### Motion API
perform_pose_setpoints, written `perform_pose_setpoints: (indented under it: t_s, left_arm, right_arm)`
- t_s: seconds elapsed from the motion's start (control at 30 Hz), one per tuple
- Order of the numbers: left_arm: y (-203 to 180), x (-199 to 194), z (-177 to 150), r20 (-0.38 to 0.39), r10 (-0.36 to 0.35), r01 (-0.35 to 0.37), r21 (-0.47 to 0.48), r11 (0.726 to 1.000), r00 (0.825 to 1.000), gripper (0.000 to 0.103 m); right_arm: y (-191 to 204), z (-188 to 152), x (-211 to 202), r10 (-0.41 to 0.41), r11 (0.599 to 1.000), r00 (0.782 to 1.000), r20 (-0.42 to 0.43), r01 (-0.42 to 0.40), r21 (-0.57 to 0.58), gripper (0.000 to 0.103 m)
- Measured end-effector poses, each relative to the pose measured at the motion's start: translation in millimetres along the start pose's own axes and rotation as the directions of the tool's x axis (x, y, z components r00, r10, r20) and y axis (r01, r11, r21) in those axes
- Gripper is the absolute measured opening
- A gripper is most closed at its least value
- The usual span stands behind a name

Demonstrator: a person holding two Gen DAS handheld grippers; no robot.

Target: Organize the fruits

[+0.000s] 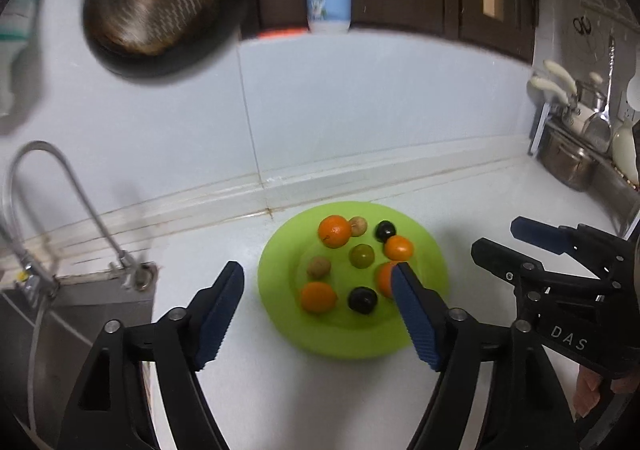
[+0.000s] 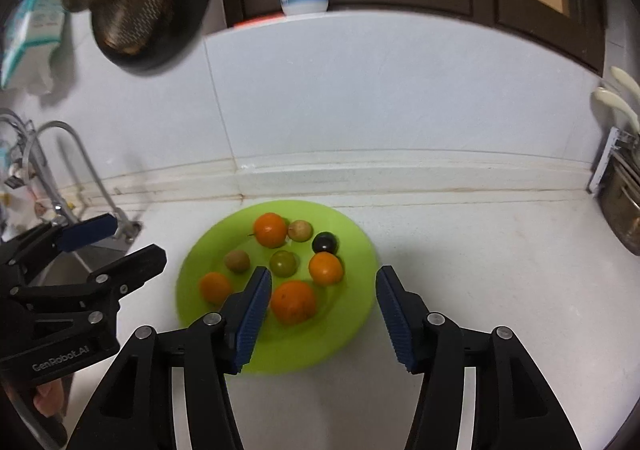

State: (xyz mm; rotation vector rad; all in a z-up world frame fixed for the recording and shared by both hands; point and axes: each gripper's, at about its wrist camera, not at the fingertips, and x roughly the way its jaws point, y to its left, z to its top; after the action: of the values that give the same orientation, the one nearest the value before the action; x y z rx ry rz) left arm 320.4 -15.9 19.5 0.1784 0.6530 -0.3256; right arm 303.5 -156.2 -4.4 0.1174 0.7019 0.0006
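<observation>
1. The left gripper (image 1: 320,314) is hovering above the near left side of the green plate (image 1: 280,290); its fingers are standing wide and holding nothing.
2. The fruits are lying on the plate, spread apart: oranges, such as the big one (image 2: 293,302), dark plums and small brownish ones.
3. The right gripper (image 2: 324,324) is hanging over the near edge of the plate, fingers apart and empty, with the big orange showing between them.
4. To do the step well, I think each gripper should be choosing one fruit, coming down straight and closing gently, because round fruit is rolling easily.
5. The white counter (image 2: 480,270) is carrying the plate; a sink with a tap (image 1: 60,185) is standing at the left, and a utensil rack (image 1: 576,129) at the right.
</observation>
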Motion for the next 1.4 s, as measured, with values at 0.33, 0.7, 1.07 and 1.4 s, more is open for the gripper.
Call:
perform_pose_setpoints:
  t_s: [0.33, 0.7, 1.07, 1.4]
  left_arm:
    - [-33.0, -83.4, -31.6, 0.084, 0.086, -0.085, -0.005, 0.996, 0.993, 0.086]
    - [-58.6, -152.8, -75.5, 0.109, 0.124, -0.119, -0.047, 0.992, 0.986, 0.097]
    - [-66.8, -193.6, -103.0, 0.115, 0.117, -0.107, -0.088, 0.99, 0.987, 0.102]
    - [-72.3, -218.2, -113.5, 0.142, 0.148, -0.136, -0.088, 0.987, 0.979, 0.103]
  right_arm:
    - [-13.4, -31.1, -83.6, 0.038, 0.999, 0.997, 0.067, -0.036, -0.031, 0.055]
    - [-20.9, -79.7, -156.3, 0.028, 0.999, 0.994, 0.105, -0.024, -0.035, 0.061]
    - [-10.6, -114.6, -205.5, 0.008, 0.997, 0.989, 0.146, 0.003, -0.076, 0.074]
    - [-10.1, -126.9, -224.8, 0.007, 0.997, 0.987, 0.16, 0.006, -0.08, 0.076]
